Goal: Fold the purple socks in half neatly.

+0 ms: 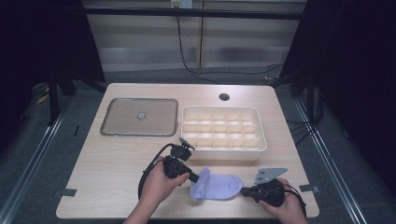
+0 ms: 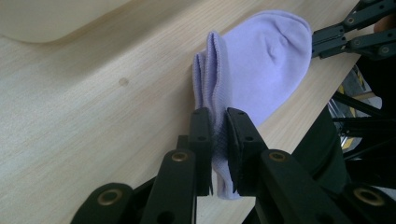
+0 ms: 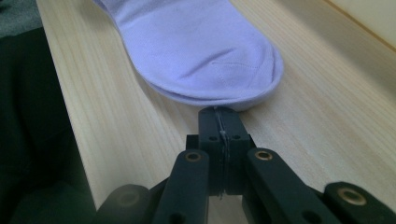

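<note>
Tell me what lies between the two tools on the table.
The lavender sock, pinched by the left tool and right tool, seen from the high view.

sock (image 2: pixel 261 70) cuff perhaps hidden between fingers (image 2: pixel 201 135)

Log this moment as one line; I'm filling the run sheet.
left gripper: shut on lilac sock cuff | right gripper: jaws shut at toe edge | divided tray: empty

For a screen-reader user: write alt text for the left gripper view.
The left gripper is shut on the bunched edge of a lilac sock lying on a light wooden table. At upper right the right gripper meets the sock's rounded end, and a cream tray's corner shows upper left.
</note>
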Motion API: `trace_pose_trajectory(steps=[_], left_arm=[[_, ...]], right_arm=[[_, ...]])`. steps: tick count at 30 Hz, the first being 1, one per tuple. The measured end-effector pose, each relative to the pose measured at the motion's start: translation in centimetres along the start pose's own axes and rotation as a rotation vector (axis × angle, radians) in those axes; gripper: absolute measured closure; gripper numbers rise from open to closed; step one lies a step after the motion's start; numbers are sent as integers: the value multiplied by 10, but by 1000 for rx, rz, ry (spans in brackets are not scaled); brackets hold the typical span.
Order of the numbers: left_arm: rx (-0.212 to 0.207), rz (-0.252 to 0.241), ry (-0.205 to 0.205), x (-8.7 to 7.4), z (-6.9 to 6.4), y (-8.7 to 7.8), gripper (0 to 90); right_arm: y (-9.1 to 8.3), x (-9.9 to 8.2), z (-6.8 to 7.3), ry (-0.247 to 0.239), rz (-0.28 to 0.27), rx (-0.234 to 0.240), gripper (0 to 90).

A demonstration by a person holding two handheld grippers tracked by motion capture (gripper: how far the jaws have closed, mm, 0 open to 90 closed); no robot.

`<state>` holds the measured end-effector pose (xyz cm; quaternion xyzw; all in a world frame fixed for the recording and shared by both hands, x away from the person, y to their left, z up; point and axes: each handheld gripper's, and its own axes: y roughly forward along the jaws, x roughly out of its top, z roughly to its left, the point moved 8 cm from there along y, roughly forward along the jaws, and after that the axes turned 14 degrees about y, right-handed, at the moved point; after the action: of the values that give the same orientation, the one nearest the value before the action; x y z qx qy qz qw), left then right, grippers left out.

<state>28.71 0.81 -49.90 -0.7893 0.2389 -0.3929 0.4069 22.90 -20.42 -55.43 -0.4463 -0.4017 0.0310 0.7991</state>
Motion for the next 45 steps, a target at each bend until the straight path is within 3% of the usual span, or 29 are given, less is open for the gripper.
trace_pose_trajectory(steps=[7, 17, 19, 27, 31, 41, 45], left_arm=[[-2, 0, -1, 6, -4, -1, 810], [-2, -17, -6, 8, -4, 0, 809], [-5, 1, 14, 7, -3, -1, 810], [-9, -9, 2, 9, -4, -2, 809], [-9, -15, -4, 9, -3, -5, 809], [-11, -30, -16, 11, -4, -6, 807], [-14, -15, -5, 13, -7, -2, 808]], right_arm=[[0, 0, 0, -5, 2, -3, 894], [-5, 1, -13, 7, -5, -51, 900], [-4, 3, -15, 11, -6, -65, 900], [0, 11, -21, 4, 1, -86, 900], [1, 13, -24, 11, -4, -72, 900], [8, 17, -12, -23, 7, -49, 900], [11, 18, -7, -32, 10, -42, 900]])
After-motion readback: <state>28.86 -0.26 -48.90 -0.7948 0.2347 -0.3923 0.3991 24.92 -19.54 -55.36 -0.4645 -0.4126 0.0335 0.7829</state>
